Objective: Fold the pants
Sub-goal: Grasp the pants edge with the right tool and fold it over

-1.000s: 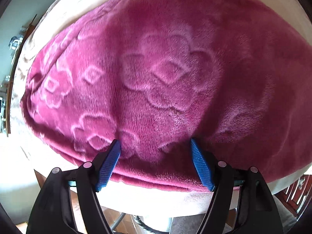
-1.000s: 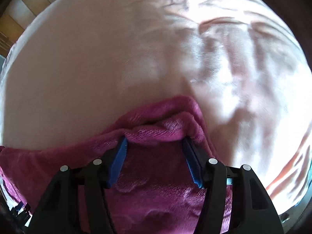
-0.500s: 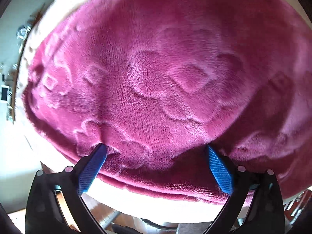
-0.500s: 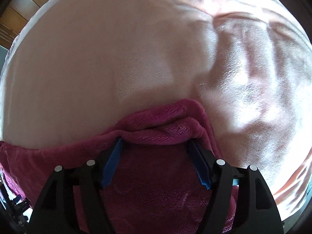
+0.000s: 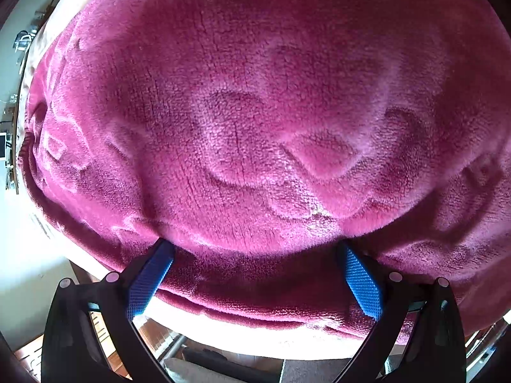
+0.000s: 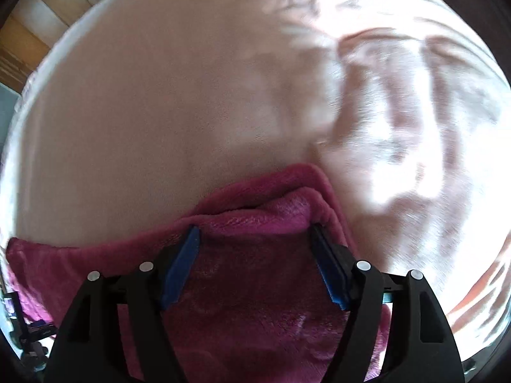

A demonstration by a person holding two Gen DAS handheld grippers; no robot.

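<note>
Magenta fleece pants with a raised flower pattern fill almost all of the left wrist view. My left gripper stands wide open at their near edge, pointing steeply down. Its blue pads flank a bulge of fleece that hides the tips, without squeezing it. In the right wrist view a folded corner of the pants lies on a cream bed cover. My right gripper is open, its pads on either side of the doubled hem, with loose fleece spanning the gap.
The cream cover is wrinkled and sunlit at the right. Its near edge shows as a bright strip under the pants, with wooden floor and a metal leg below. Wood panelling lies beyond the far left edge.
My left gripper has dropped closer to the pants and its jaws have spread much wider. The right jaws have opened a little around the hem, and the corner stays where it was.
</note>
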